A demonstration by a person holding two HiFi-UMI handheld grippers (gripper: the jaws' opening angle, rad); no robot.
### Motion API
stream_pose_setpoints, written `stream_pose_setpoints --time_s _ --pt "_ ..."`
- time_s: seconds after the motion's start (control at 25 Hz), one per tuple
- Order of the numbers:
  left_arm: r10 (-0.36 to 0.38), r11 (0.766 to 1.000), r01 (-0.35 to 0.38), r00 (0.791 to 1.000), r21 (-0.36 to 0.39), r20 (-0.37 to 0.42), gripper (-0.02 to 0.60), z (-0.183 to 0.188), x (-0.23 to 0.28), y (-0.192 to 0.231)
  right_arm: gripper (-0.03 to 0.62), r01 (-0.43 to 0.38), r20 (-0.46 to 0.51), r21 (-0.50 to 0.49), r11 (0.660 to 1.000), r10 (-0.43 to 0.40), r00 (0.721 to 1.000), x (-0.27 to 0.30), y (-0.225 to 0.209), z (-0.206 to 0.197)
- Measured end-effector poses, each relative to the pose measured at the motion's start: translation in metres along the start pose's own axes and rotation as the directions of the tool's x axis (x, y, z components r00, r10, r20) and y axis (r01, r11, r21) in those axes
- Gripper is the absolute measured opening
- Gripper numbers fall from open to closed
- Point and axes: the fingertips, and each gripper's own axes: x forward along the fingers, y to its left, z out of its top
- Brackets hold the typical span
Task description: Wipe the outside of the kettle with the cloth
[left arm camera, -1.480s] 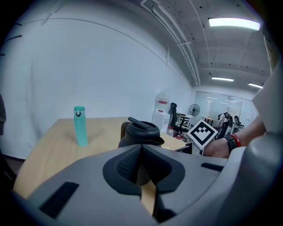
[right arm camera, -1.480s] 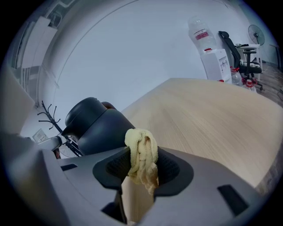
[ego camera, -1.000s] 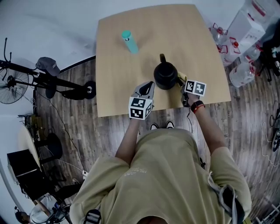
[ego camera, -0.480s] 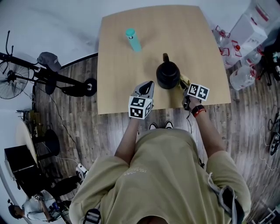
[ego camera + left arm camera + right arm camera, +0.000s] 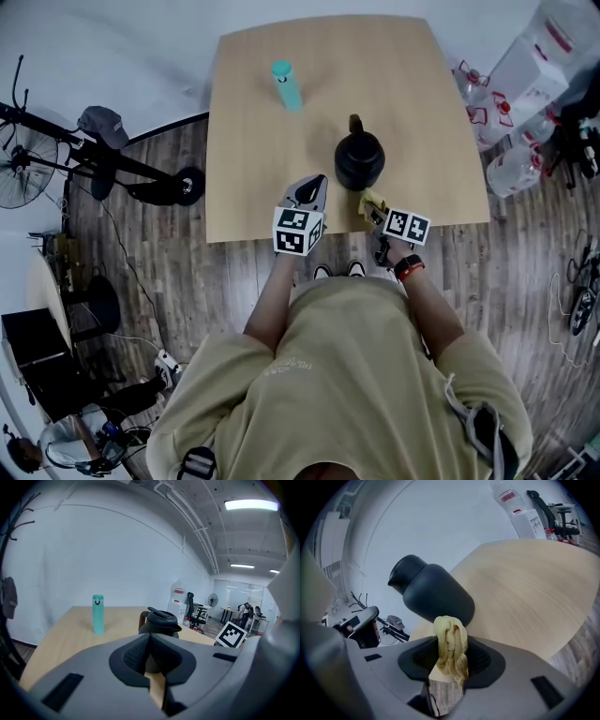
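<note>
The black kettle (image 5: 359,157) stands on the wooden table (image 5: 262,122), its handle toward the far side. My right gripper (image 5: 372,206) is shut on a yellow cloth (image 5: 370,202), just in front of the kettle near the table's front edge. In the right gripper view the bunched cloth (image 5: 451,650) sticks up between the jaws, a little short of the kettle (image 5: 431,594). My left gripper (image 5: 312,187) hovers left of the kettle with its jaws shut and nothing in them. In the left gripper view the kettle (image 5: 159,622) sits just beyond the jaws.
A teal bottle (image 5: 286,85) stands upright at the table's far left, also in the left gripper view as a teal bottle (image 5: 97,614). Water jugs and a white dispenser (image 5: 525,66) crowd the floor to the right. A fan and stand (image 5: 56,159) are at the left.
My right gripper has pulled back with the cloth from the kettle's right side to the table's front edge, below the kettle. The left gripper has barely moved.
</note>
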Motion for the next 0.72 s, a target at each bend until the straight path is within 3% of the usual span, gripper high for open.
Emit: stream_pose_setpoints --time_s 0.24,0.52,0.72 --pt "-0.003 1.0 0.003 1.0 0.003 0.001 0.025 -0.002 -0.009 -0.002 0.167 -0.039 -0.071 -0.033 0.999 0.037 0.997 0.021 0.031 -0.03" --pt "0.02 1.0 -0.02 1.0 -0.011 0.005 0.025 -0.001 -0.018 0.009 0.17 -0.049 -0.113 -0.057 0.997 0.043 0.993 0.059 0.054 -0.034" --pt "0.043 0.999 -0.043 0.999 -0.019 0.006 0.025 -0.003 -0.023 0.022 0.17 -0.062 -0.116 -0.02 0.998 0.06 0.991 0.082 0.069 -0.033"
